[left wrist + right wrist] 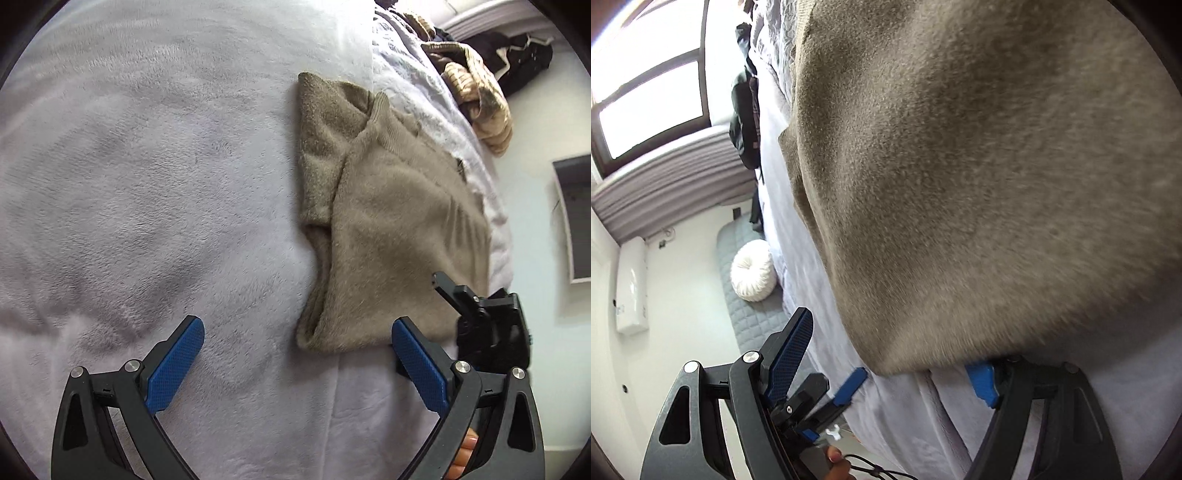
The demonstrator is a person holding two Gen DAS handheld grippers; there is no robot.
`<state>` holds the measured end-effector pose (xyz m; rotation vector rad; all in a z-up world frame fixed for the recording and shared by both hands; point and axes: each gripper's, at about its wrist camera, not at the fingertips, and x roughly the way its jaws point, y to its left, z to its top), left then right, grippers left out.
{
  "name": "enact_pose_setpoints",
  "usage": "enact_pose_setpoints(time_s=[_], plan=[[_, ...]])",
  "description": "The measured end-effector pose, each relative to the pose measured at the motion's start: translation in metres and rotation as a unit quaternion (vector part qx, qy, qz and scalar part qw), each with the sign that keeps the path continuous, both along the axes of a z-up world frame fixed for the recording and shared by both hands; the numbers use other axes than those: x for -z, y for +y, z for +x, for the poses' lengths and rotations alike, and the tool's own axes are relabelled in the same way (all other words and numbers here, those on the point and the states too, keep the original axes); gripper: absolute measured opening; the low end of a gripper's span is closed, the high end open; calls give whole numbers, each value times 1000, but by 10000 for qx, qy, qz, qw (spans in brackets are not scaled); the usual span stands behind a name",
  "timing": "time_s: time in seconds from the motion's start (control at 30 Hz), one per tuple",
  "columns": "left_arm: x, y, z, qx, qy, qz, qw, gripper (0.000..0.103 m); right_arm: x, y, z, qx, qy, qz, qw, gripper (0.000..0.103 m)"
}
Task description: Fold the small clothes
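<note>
Below my jaws spreads a bed under a pale lilac fleece blanket [147, 184]. A taupe fuzzy sweater [388, 229], partly folded, lies on it; a tan knit garment [480, 99] sits at its far edge.

**Around the bed: bedding, spare clothes and room fittings**

A pale lilac fleece blanket [147, 184] covers the bed. Along its far edge lies a heap of tan knitwear [476, 96], with dark clothing [524, 59] just beyond it. A dark-framed panel [576, 218] leans at the white wall. From the right wrist view, a bright window [650, 92] tops a grey ribbed ledge [665, 188]; a white round cushion [753, 269] sits on a grey quilted mat [746, 314], and a black bag [746, 118] hangs beside the bed.
</note>
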<state>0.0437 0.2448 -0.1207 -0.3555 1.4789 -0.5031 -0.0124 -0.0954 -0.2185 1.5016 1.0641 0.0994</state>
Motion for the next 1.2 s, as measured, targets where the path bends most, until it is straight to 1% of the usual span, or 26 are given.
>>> enact_pose_setpoints(time_s=[0.07,0.1,0.13,0.17,0.2,0.27,0.33,0.47,0.53,0.57,0.7,0.8,0.87,0.9,0.97,1.0,1.03,1.07,1.1,1.13,1.17,1.2], plan=[[2,0,3,-53,84,-216,9997,102,1,-1,2,172,-45,183,9997,79],[3,0,5,-79,125,-297,9995,102,2,-2,2,264,-100,311,9991,64],[5,-1,7,-109,178,-399,9990,102,2,-3,3,346,-151,432,9984,33],[7,-2,9,-132,220,-497,9984,102,0,-5,4,369,-151,456,9982,19],[8,-4,12,-154,253,-583,9979,102,-3,-7,5,374,-191,457,9981,9],[12,-9,19,-182,363,-836,9957,102,-14,-12,10,356,-484,454,9972,9],[16,-15,27,-199,485,-1131,9922,102,-28,-15,15,228,-677,352,9968,9],[27,-33,53,-246,746,-1740,9816,102,-49,-15,24,2,-970,231,9950,9],[32,-45,66,-235,847,-2003,9758,102,-54,-15,25,-45,-1031,219,9944,9],[34,-53,73,-213,883,-2103,9734,102,-54,-15,25,-64,-1037,207,9944,9],[36,-81,92,6,915,-2246,9701,102,-53,-16,26,-210,-1009,188,9945,9],[32,-102,99,256,785,-2048,9753,102,-49,-13,23,-411,-971,156,9943,9],[30,-114,100,406,653,-1811,9805,102,-49,-10,23,-609,-908,72,9940,9],[29,-120,100,463,566,-1690,9829,102,-48,-8,23,-749,-848,32,9936,13],[26,-129,99,601,347,-1430,9873,102,-49,-3,24,-1127,-605,-94,9917,13],[26,-133,98,659,268,-1332,9885,101,-50,0,22,-1356,-475,-170,9895,16],[24,-136,96,763,148,-1201,9897,96,-52,2,21,-1650,-318,-183,9856,18],[23,-141,95,847,54,-1102,9903,91,-54,3,20,-1811,-253,-203,9829,21],[22,-144,93,947,-24,-994,9905,79,-59,2,18,-1981,-217,-272,9796,32],[22,-149,92,1047,-99,-809,9912,66,-68,-1,17,-2154,-220,-422,9754,56],[23,-151,92,1100,-150,-636,9918,58,-77,-6,17,-2228,-270,-625,9725,66],[24,-152,92,1137,-190,-449,9923,45,-86,-13,17,-2241,-333,-860,9702,67]])
